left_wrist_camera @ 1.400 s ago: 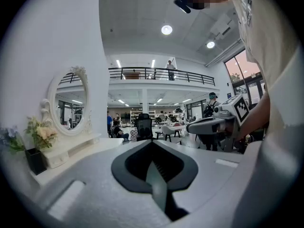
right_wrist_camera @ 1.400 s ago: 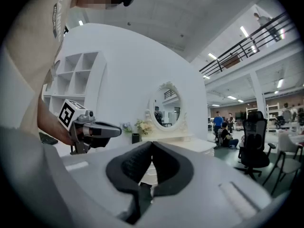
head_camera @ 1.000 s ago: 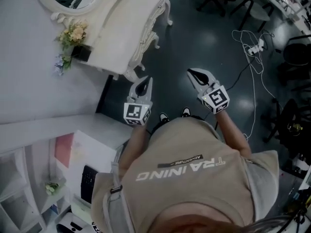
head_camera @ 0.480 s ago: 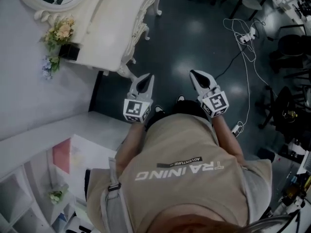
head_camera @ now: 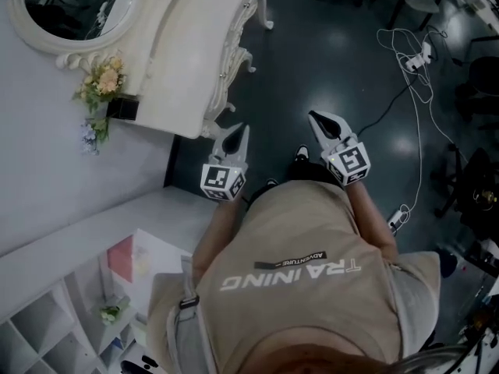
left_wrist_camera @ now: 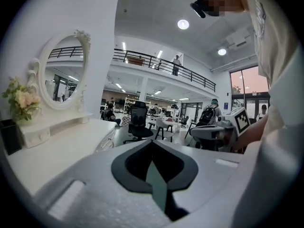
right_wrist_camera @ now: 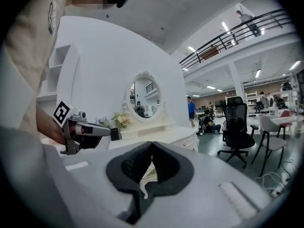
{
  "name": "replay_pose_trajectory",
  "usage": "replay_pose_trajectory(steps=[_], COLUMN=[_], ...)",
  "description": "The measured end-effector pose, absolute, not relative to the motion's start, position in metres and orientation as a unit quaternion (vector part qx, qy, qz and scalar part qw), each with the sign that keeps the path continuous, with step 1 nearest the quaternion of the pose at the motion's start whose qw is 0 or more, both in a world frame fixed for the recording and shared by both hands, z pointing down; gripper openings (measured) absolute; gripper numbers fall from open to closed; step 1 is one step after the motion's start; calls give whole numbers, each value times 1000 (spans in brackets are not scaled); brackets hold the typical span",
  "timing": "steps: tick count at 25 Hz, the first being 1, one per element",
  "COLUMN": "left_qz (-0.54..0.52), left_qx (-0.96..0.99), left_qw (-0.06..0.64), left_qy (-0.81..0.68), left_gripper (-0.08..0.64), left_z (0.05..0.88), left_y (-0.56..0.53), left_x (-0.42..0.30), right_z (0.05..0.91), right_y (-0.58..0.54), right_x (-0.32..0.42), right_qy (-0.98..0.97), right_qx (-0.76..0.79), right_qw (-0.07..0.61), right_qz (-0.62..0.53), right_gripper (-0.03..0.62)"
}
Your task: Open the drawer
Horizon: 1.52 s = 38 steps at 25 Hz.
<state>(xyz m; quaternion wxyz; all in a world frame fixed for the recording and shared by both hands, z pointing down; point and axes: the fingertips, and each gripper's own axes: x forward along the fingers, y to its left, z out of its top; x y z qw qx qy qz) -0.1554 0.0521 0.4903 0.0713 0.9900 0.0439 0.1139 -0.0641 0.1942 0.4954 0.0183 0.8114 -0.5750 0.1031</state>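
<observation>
Fingers (left_wrist_camera: pixel 130 163) of the left gripper (head_camera: pixel 235 133) are seen clenched together, with nothing caught between them. The fingers (right_wrist_camera: pixel 127 167) of the right gripper (head_camera: pixel 320 120) are likewise pressed shut and empty. Both grippers are held side by side in front of the person's torso (head_camera: pixel 296 271), above the dark floor (head_camera: pixel 312 61), and are pointed roughly level. The drawer (right_wrist_camera: pixel 187 142) is set in the curved front of the white table (head_camera: pixel 183 61), which is placed against the wall ahead and to the left. It is seen pushed in, flush with that front, and neither gripper is touching it. The left gripper is shown nearer the table than the right. On the table, an oval mirror (head_camera: pixel 74 6), a bunch of flowers (head_camera: pixel 101 80) and a small black box (head_camera: pixel 122 107) are carried. White cables (head_camera: pixel 413 61) are strewn over the floor at the right.
</observation>
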Motion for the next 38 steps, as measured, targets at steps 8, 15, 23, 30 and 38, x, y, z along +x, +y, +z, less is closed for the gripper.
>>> replay_pose_trajectory(steps=[8,15,23,30,38], left_qz=[152,143,142,128,126], left_qx=[986,985,986,987,987], left_qw=[67,99,84,97,100], left_qy=[12,-5,1,9,-12], left_gripper=[6,6,6,6,6], left_z=[503,510,519,519,532], left_y=[40,28,-32,-98,-158], left_x=[-70,-15,-14,-7,-6], right_z=[512,535,544,509,521], right_y=[175,155,83,10,-72], right_x=[37,88,96,94,80], right_qy=[-599,-616,-630,-642,-674], right_qx=[791,775,761,754,721], right_qw=[-15,-4,-4,29,41], right_qz=[123,138,156,137,153], right_gripper=[3,3,3,3,3])
